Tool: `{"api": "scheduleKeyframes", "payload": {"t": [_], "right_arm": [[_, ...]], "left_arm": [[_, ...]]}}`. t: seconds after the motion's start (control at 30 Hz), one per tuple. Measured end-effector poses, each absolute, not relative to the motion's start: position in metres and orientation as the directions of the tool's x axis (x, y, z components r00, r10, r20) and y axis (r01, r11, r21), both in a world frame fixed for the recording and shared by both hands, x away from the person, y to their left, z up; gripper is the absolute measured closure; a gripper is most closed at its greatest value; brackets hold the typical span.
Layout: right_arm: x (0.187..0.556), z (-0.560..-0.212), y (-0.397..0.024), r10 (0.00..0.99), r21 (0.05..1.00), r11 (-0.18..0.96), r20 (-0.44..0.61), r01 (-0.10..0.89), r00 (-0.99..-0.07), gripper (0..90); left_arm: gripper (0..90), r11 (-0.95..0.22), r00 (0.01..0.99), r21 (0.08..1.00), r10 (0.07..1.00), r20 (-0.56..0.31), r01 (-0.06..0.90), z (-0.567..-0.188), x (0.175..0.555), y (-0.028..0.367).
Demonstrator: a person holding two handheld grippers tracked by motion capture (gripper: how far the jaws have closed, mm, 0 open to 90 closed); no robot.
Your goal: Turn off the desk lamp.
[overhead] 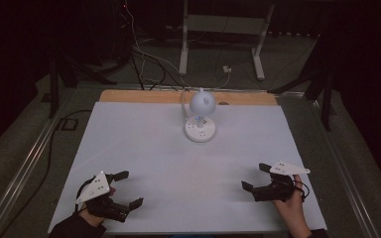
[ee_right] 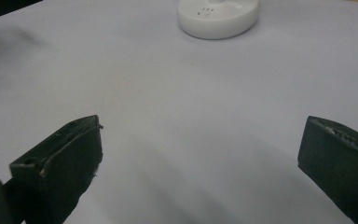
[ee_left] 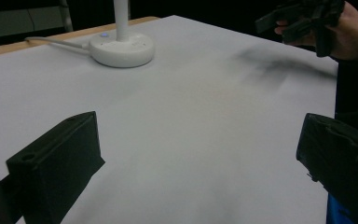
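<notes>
A small white desk lamp (overhead: 201,116) stands near the back middle of the white table top (overhead: 144,148), its round head bent over its round base (ee_left: 122,48) (ee_right: 218,17). My left gripper (overhead: 129,188) rests at the front left, open, with nothing between its jaws (ee_left: 200,154). At the front right my right gripper (overhead: 254,177) is held in a hand, also open and empty (ee_right: 200,154). Both point inward across the table. The right gripper and its hand (ee_left: 307,23) appear far off in the left gripper view.
The lamp's white cable (ee_left: 56,42) runs off the back edge over a wooden strip (overhead: 144,96). Behind the table, on the dark floor, lie cables and a white metal stand (overhead: 223,34). Metal rails (overhead: 25,168) flank the table.
</notes>
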State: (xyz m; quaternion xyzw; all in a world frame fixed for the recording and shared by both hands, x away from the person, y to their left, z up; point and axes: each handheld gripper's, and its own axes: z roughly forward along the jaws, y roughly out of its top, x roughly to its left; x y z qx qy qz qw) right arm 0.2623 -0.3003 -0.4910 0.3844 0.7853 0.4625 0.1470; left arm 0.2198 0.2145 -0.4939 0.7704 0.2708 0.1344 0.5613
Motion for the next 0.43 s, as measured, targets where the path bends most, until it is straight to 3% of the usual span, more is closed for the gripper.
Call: {"api": "scheduleKeyframes", "payload": {"t": [0.43], "right_arm": [[0.2592, -0.4961, -0.3059, 0.750, 0.836, 0.300, 0.091, 0.460, -0.655, 0.0]], "left_arm": [[0.5, -0.225, 0.819, 0.938, 0.565, -0.095, 0.264, -0.4941, 0.2205, 0.2137]]}}
